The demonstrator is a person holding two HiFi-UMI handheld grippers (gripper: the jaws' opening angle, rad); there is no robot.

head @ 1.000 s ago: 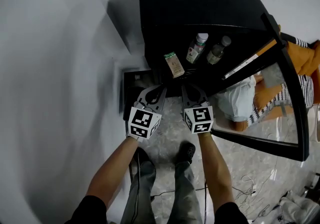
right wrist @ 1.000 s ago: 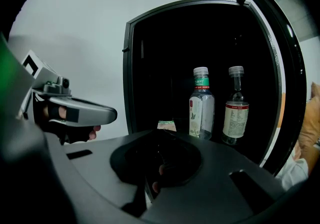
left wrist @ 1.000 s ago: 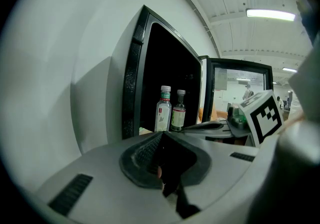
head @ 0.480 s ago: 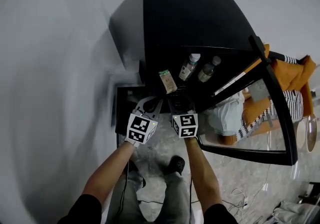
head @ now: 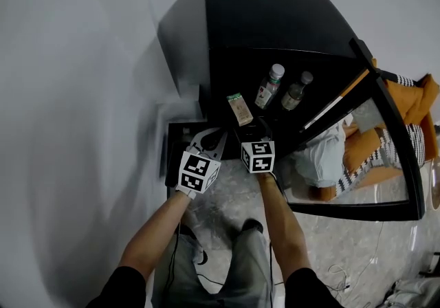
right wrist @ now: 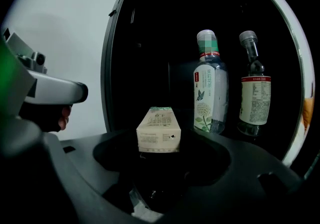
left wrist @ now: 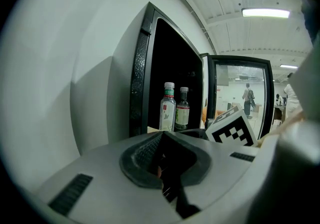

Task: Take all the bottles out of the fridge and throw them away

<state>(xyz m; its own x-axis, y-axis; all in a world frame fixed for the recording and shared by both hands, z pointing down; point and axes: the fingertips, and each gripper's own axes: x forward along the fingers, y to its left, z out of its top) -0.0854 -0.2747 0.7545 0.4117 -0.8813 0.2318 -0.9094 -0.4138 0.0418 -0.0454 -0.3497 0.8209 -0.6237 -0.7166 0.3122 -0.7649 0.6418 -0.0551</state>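
Observation:
A black fridge (head: 268, 11) stands open in front of me. Inside are a clear bottle with a white cap (head: 269, 86) (right wrist: 210, 90) (left wrist: 168, 108), a dark bottle (head: 296, 91) (right wrist: 254, 93) (left wrist: 183, 109) to its right, and a beige carton (head: 240, 108) (right wrist: 158, 129) at the front. My right gripper (head: 251, 133) (right wrist: 161, 165) is at the fridge opening right behind the carton. Its jaws are opening, and the carton stands just ahead of them, not pressed. My left gripper (head: 210, 139) (left wrist: 162, 135) hangs shut and empty to the left, outside the fridge.
The fridge's glass door (head: 392, 162) swings open to the right. A dark box-like container (head: 172, 152) sits on the floor left of the fridge, against the white wall (head: 75, 93). Cables (head: 357, 265) lie on the stone floor near my feet.
My right gripper has moved forward to the fridge opening, close behind the carton, and its jaws have spread. The left gripper stays beside it.

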